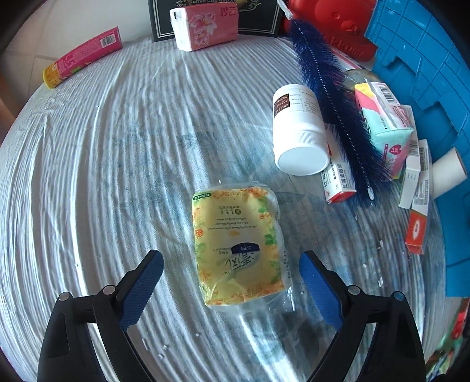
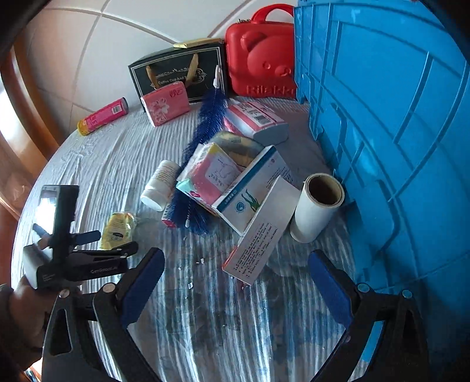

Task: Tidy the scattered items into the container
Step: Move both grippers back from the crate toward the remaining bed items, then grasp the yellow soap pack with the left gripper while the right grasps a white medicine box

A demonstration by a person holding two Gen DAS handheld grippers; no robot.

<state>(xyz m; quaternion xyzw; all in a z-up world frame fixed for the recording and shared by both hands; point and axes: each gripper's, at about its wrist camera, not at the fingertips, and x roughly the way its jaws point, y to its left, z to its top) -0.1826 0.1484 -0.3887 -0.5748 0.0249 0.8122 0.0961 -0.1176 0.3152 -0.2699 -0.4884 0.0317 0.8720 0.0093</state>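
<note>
Left wrist view: left gripper [image 1: 231, 282], jaws spread wide, empty, poised over a yellow plastic-wrapped tissue pack [image 1: 236, 246] lying flat on the grey-striped cloth tabletop [image 1: 102, 161]. Beyond: white screw-cap bottle [image 1: 298, 130], dark blue bristle brush [image 1: 332, 108], pink tissue pack [image 1: 205, 26].

Right wrist view: right gripper [image 2: 236, 282], jaws spread, empty, above a long white printed carton [image 2: 258, 232]. White paper roll [image 2: 317, 205] leans beside the blue plastic crate [image 2: 382, 117]. Every visible item is outside the crate; judged barely begun.
</note>
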